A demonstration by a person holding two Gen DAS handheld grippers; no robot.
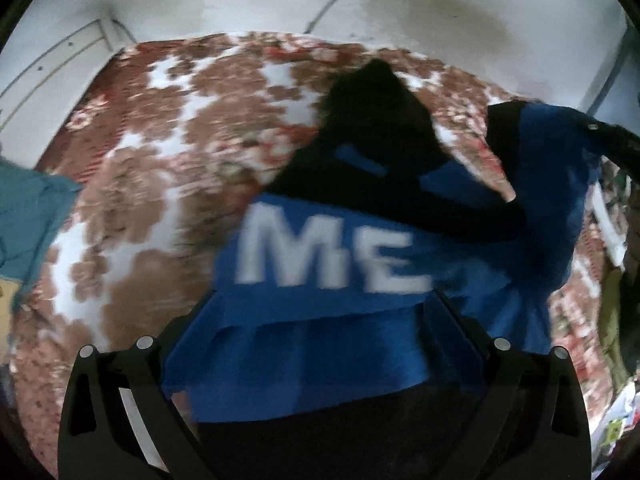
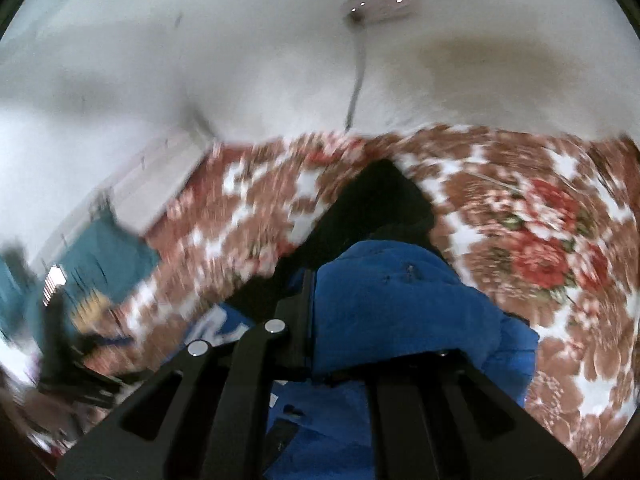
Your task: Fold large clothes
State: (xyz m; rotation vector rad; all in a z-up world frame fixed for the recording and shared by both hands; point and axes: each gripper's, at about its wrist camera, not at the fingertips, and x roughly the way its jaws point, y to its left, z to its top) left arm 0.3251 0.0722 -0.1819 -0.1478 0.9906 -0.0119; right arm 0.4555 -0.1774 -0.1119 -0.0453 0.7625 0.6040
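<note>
Hanging between both sets of tongs, the large blue and black garment with white block letters (image 1: 332, 256) is up off the bed's floral spread of brown, red and white (image 1: 132, 184), and everything is smeared with motion blur. From the left wrist view, the left tongs (image 1: 320, 360) sit low in the picture with blue cloth draped across and in front of the black fingers (image 1: 520, 392); the tips are buried under the fabric, so whether they are closed on it cannot be told. The white letters "ME" read clearly on a blue panel, a black section of the garment trails away over the spread behind it, and off to the right the cloth rises toward the dark shape of the right tongs (image 1: 616, 140).

From the right wrist view, the right tongs (image 2: 308, 320) are fully closed, with a thick bunch of blue fabric (image 2: 400, 304) gathered at the fingers and spilling over their right side; the garment is pinched there. The black part (image 2: 380, 208) stretches ahead across the bed. A teal cloth (image 2: 116, 256) lies at the left edge of the bed, well apart from the garment. A pale grey wall (image 2: 240, 60) fills the top of both views.
</note>
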